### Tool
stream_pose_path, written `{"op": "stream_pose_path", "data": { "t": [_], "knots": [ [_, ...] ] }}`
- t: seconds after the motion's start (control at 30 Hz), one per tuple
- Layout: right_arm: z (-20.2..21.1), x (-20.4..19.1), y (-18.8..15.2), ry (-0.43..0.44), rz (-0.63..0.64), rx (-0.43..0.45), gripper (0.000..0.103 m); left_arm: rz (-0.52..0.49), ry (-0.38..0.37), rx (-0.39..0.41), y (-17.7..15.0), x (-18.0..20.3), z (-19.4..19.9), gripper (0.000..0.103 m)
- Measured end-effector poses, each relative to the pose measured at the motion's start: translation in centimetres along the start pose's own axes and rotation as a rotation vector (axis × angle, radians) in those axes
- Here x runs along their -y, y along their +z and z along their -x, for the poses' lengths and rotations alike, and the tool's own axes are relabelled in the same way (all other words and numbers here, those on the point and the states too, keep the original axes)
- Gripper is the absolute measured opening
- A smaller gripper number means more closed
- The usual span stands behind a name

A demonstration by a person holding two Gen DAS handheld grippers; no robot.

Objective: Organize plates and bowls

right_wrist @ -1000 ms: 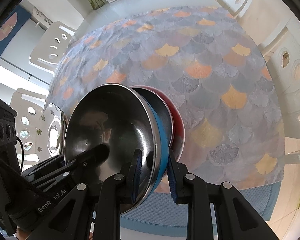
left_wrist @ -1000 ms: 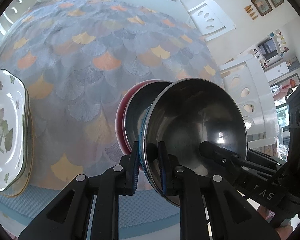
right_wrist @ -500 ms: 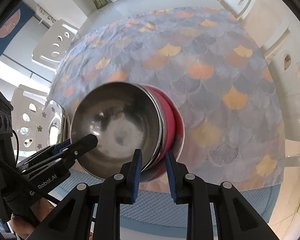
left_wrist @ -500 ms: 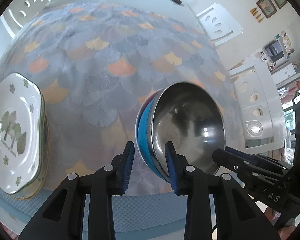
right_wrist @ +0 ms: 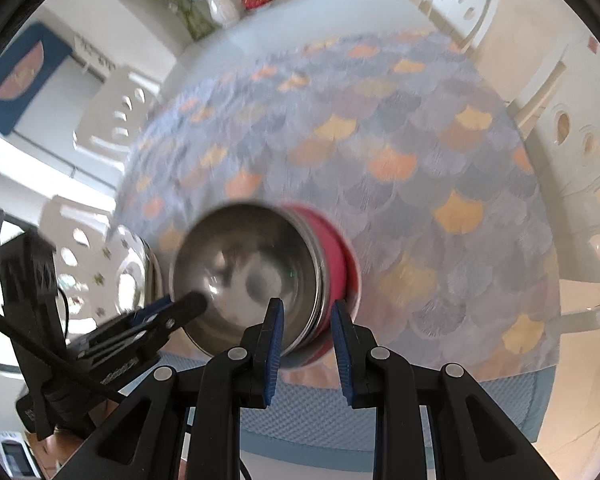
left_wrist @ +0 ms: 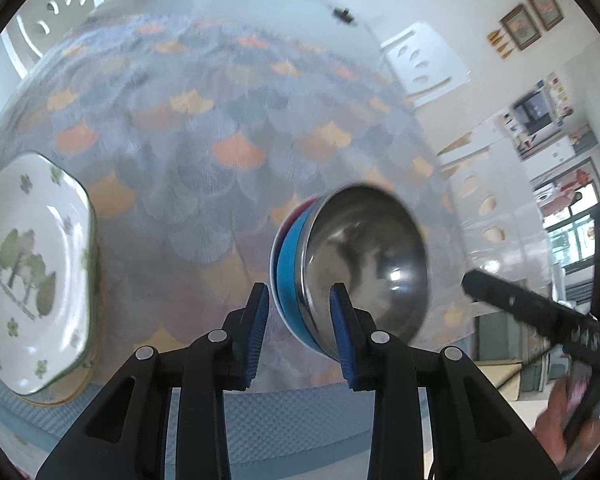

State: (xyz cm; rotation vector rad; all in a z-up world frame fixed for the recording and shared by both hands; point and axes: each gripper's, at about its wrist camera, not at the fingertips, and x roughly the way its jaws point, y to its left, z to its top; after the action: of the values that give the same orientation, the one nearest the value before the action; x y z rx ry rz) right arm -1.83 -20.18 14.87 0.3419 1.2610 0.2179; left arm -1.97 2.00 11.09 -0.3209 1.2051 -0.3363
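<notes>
Nested bowls (left_wrist: pixel 352 268) sit at centre frame; left gripper (left_wrist: pixel 298 332) and right gripper (right_wrist: pixel 306 338) hang spread, pinching nothing

We see a table (right_wrist: pixel 260 40) under a scale-patterned cloth (left_wrist: pixel 228 128), white cut-out chairs (left_wrist: pixel 424 64) around it, framed pictures (left_wrist: pixel 532 14) on a pale wall, and a bright window (left_wrist: pixel 572 240).
</notes>
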Motion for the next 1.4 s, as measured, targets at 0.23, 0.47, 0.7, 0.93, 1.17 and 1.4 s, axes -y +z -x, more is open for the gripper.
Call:
{"op": "stream_pose_path", "data": {
  "t": [0.23, 0.47, 0.7, 0.93, 1.17, 1.4],
  "knots": [
    [4.3, 0.1, 1.2, 0.045, -0.012, 0.143, 0.034, -0.059, -0.012, 0.107, 0.9, 0.4, 4.4, 0.038],
    [4.6, 0.2, 0.5, 0.059, -0.053, 0.172, 0.057, -0.02, -0.031, 0.126, 1.0, -1.4, 4.0, 0.067],
    [1.2, 1.6, -1.3, 0.012, -0.126, 0.082, 0.057, 0.085, -0.04, 0.057, 0.2, -3.2, 0.3, 0.05],
    [-0.4, 3.9, -1.6, 0.02, -0.142, 0.041, 0.057, 0.202, -0.104, 0.058, -0.3, -4.8, -0.3, 0.049],
    [-1.6, 6.1, -0.5, 0.041, -0.155, 0.02, 0.057, 0.235, -0.118, 0.019, 0.1, -4.0, -2.2, 0.049],
    [-2.2, 6.6, 0.8, 0.081, -0.114, -0.003, 0.057, 0.254, -0.113, 0.034, -0.3, -4.6, -1.6, 0.049]
  ]
}}
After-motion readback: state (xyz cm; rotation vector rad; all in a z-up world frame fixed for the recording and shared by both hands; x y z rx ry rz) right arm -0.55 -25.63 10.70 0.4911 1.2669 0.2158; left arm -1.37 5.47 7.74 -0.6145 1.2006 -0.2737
